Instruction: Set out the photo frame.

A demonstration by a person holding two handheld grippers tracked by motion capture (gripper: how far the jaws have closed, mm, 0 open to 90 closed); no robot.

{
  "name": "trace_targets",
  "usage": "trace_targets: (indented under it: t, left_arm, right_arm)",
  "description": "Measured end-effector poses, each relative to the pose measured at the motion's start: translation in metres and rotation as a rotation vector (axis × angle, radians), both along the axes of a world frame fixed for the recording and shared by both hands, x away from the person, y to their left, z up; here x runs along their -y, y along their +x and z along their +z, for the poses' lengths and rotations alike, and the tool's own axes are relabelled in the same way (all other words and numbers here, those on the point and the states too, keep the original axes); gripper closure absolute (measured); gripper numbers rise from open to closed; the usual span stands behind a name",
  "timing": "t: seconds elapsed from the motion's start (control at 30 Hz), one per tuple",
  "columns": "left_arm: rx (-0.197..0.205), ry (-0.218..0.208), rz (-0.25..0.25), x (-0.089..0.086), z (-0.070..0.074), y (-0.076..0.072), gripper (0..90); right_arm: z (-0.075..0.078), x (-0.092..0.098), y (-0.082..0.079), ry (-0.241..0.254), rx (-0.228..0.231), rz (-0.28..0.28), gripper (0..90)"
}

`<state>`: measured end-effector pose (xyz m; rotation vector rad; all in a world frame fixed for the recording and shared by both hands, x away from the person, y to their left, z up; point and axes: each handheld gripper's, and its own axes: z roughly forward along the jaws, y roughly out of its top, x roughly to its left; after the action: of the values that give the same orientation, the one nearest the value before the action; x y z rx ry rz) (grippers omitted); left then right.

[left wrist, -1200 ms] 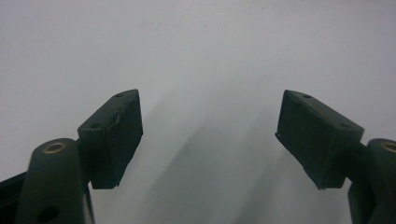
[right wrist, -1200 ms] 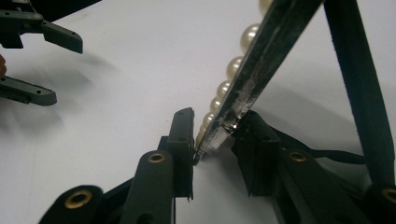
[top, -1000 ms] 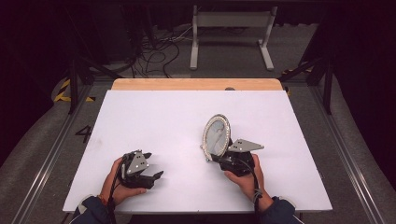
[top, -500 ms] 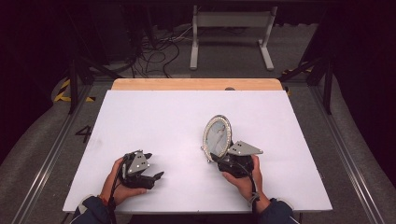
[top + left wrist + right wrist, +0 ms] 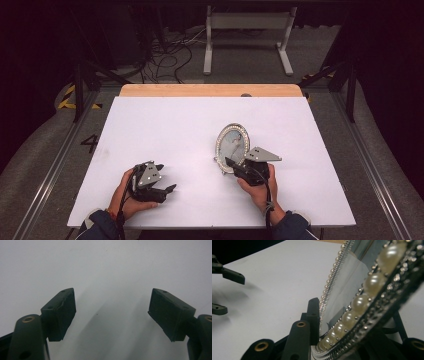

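Right hand-held gripper point(image 5: 231, 163), seen from the high view, grasping the near rim of an oval mirror point(image 5: 232, 145) whose frame is set with pearls. Its jaws have just been closing, and the right gripper view shows the mirror's edge point(image 5: 352, 305) lodged between them, one black pad point(image 5: 313, 317) flat against the beaded border; the far pad is hidden behind the frame. The mirror stands tilted up off the white counter point(image 5: 165, 125), right of centre, its lower edge at the gripper and its top leaning toward the far side. Compared with the earlier high views, mirror and hand sit in nearly the same spot, so the change lies in the grip rather than in position. By this reading the hold has been tightened or reseated, which should make the mirror safe to lift or turn; the pearls give an uneven surface that could let it slip. Left hand-held gripper point(image 5: 159, 181), resting at the near left of the counter, jaws spread wide with nothing between them and only bare counter point(image 5: 110, 272) ahead, well apart from the mirror.
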<state>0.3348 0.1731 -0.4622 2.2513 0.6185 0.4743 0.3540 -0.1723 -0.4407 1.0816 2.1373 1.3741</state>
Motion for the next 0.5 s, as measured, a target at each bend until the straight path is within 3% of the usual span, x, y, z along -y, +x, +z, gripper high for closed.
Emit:
trace_targets:
  t: [0.3, 0.5]
  left_arm:
    - [0.002, -0.005, -0.027, 0.015, -0.001, 0.002, 21.9]
    - [0.005, -0.038, -0.048, 0.029, 0.005, 0.015, 21.1]
  right_arm:
    - [0.003, 0.006, 0.01, 0.012, -0.054, 0.077, 77.3]
    - [0.004, 0.007, 0.014, 0.009, -0.071, 0.104, 78.3]
